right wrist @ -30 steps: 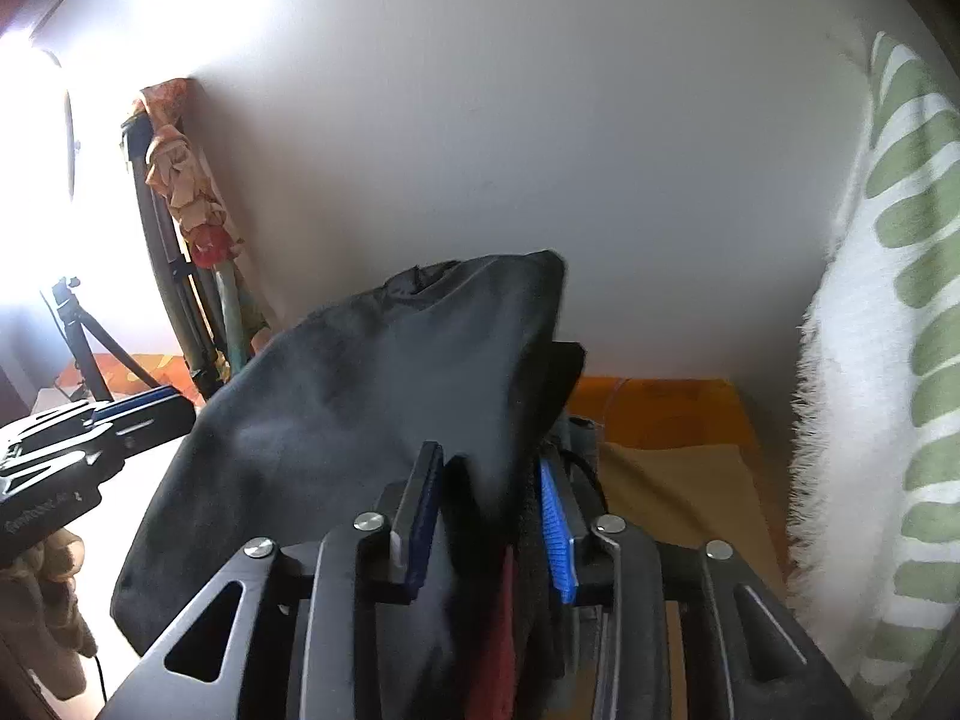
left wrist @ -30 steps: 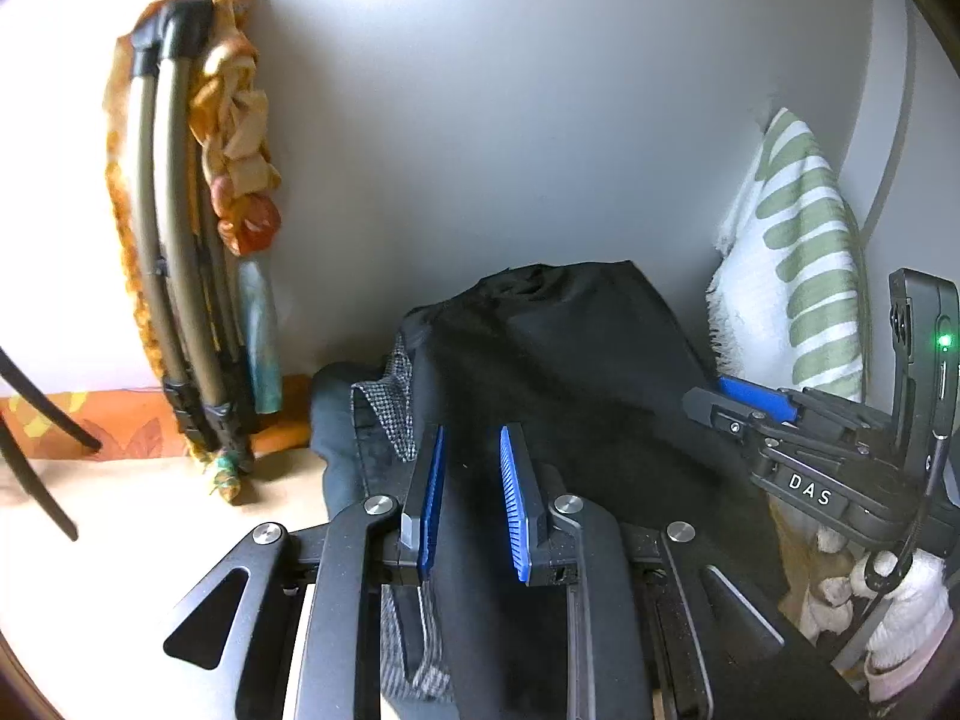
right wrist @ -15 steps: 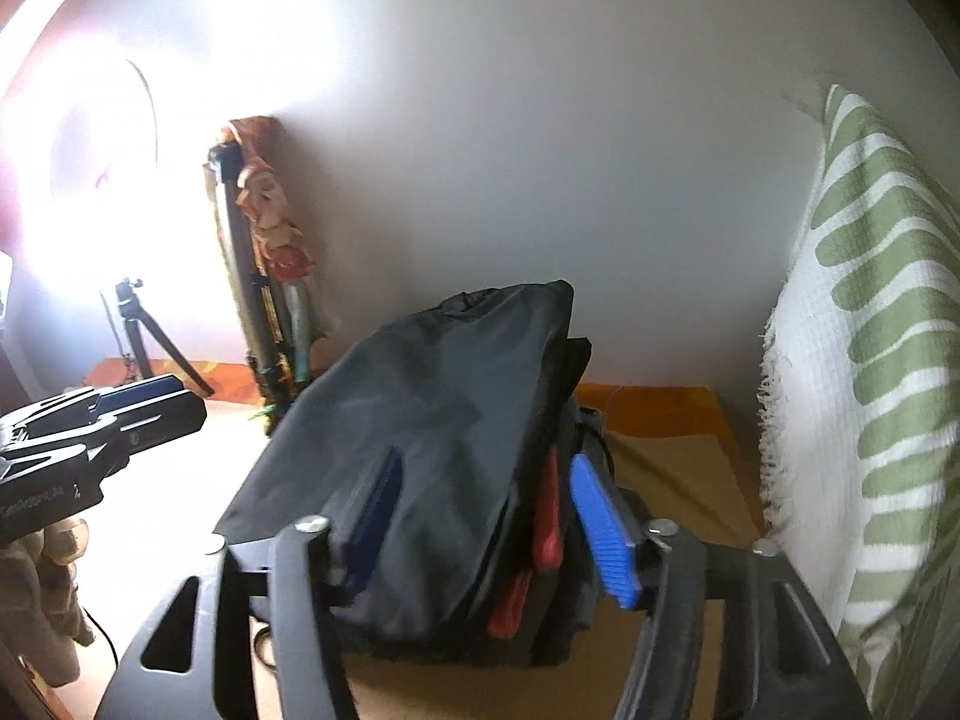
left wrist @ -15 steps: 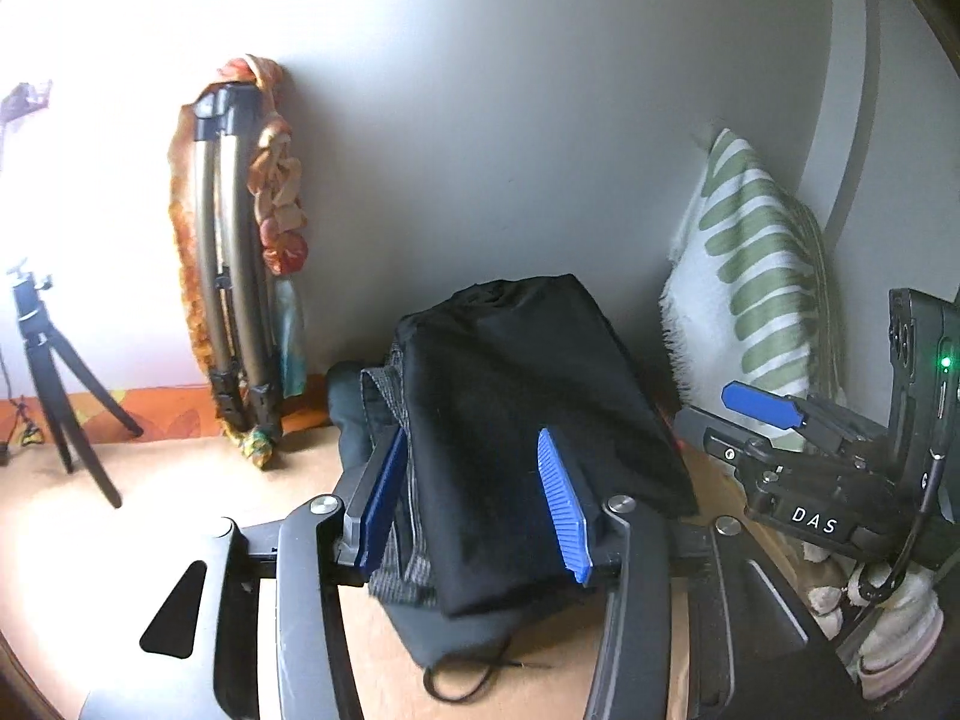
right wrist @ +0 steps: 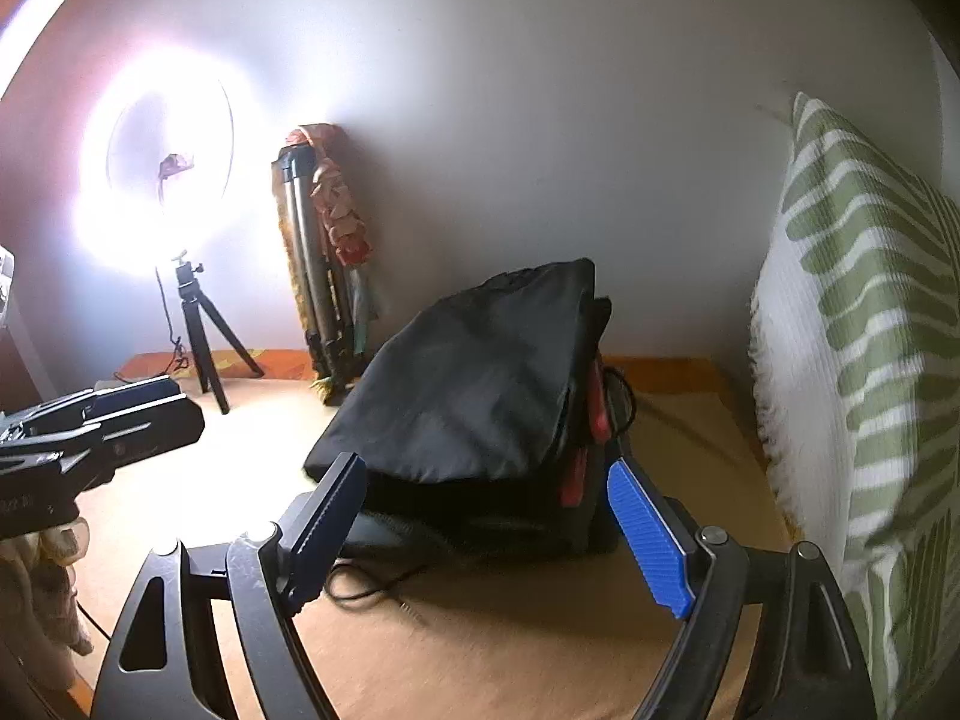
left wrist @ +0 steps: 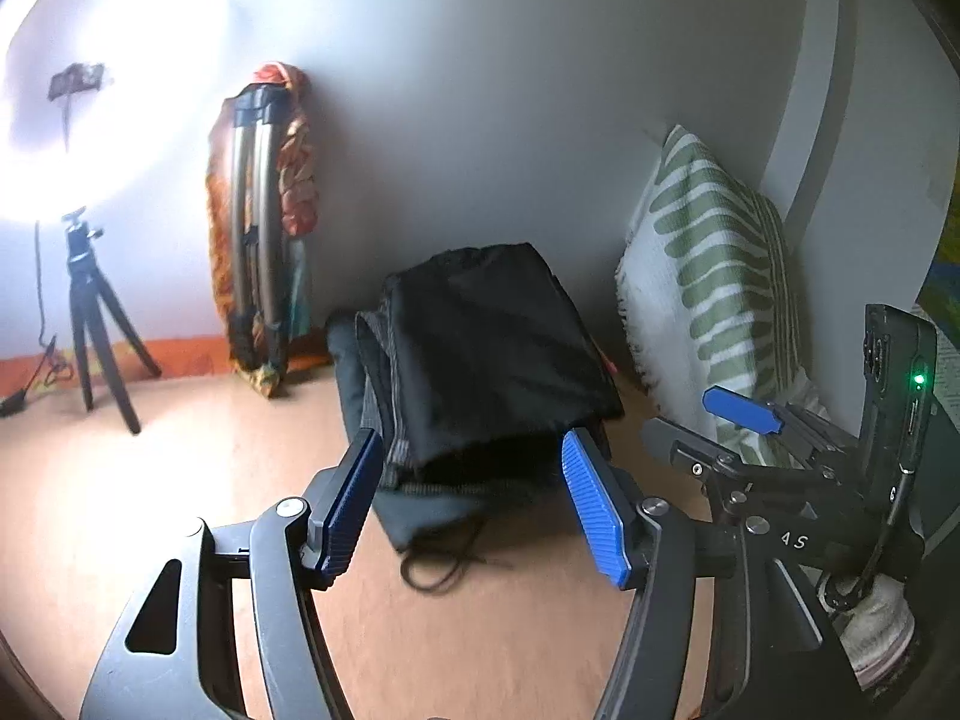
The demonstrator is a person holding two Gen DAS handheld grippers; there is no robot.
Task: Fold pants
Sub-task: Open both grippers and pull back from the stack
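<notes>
Since both grippers, left (left wrist: 474,504) & right (right wrist: 498,534), gape w/ nothing held, folding looks done: black folded fabric pants (right wrist: 480,396) top the clothes stack near the bed's (right wrist: 540,648) wall-side edge.

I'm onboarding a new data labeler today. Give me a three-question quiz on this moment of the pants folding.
1. True or false: the left gripper is shut on the folded black pants.
2. Which lies right of the pile: A) striped pillow B) ring light C) small tripod?
3. Fill in: a loose black ____ trails from the pile's near edge.

Key: 1 false, both the left gripper and the right gripper are open; 2 A; 3 drawstring.
</notes>
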